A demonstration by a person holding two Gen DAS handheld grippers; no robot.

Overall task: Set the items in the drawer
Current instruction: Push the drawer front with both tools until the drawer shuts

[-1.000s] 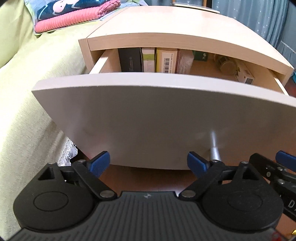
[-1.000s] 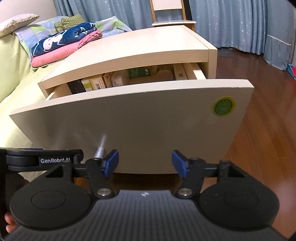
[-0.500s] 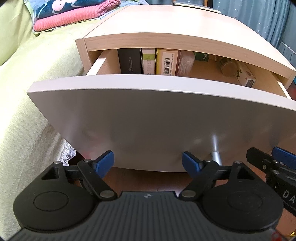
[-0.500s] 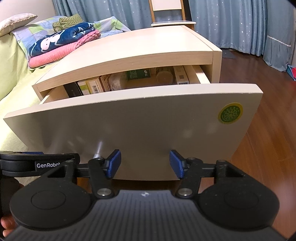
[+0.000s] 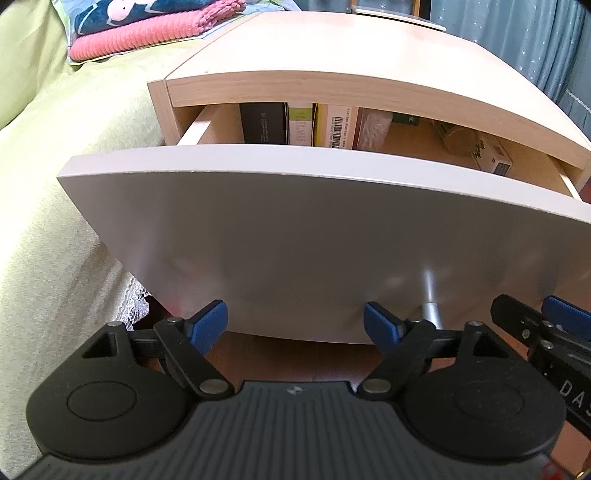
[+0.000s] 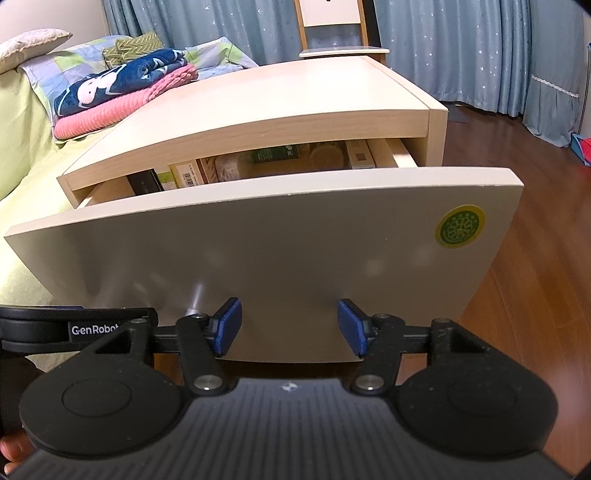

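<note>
Blue curtains (image 6: pixel 236 33) with small white stars hang behind the scene, and we see a brown wooden floor (image 6: pixel 546 236) at 3 o'clock in the right wrist view. At 9 o'clock lies a bed with a yellow-green cover (image 5: pixel 55 155), and on it a folded pink blanket (image 6: pixel 110 107) with a dark blue blanket (image 6: pixel 122 83) on top.

We see a light wooden nightstand (image 6: pixel 295 96) in the middle of both views. Its drawer (image 5: pixel 317 229) is pulled out toward us, and the wide curved front fills the centre of each view. A round green and yellow sticker (image 6: pixel 460 226) sits on the front at 2 o'clock in the right wrist view. A short metal knob (image 5: pixel 430 295) sticks out low on the front.

Inside the drawer, at 12 o'clock, several things stand in a row: a black box (image 5: pixel 264 123), beside it a pale green box (image 5: pixel 301 125), then a yellow box with a barcode (image 5: pixel 334 127). More to 1 o'clock there is a white box with a dark end (image 5: pixel 493 157), lying near the right side wall.

Our left tool (image 5: pixel 295 325) is open and empty, its blue pads apart, low before the drawer front at 6 o'clock. Our right tool (image 6: pixel 290 326) is also open and holds nothing; it stands just beside the knob, in front of the lower edge of the drawer. We cannot tell if either tool touches the front.
</note>
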